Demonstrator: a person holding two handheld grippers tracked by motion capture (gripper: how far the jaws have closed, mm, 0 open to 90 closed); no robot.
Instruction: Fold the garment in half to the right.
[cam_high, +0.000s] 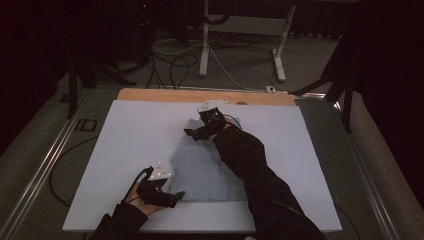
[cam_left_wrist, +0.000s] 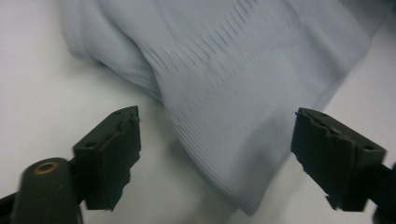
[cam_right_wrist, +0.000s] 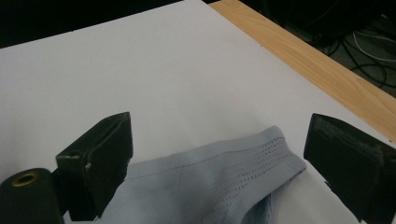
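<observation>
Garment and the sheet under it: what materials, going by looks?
Garment: looks like thin ribbed knit, pale blue-grey, matte; fine ribs, and a perforated band by the hem in the right gripper view. White sheet: smooth, matte, maybe foam board or paper, can't tell. Table edge: wood-look, grain visible.

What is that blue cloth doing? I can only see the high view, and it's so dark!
Observer: It's a pale blue knitted garment, ribbed, lying rumpled on the white board.
Operator: Is the left gripper grabbing it?
Observer: No. In the left gripper view the left gripper has its jaws apart, with a corner of the cloth lying between them, and the pads aren't pressing on it.
Operator: And the right one?
Observer: The right gripper is open too, over a hemmed edge with tiny holes in it.
</observation>
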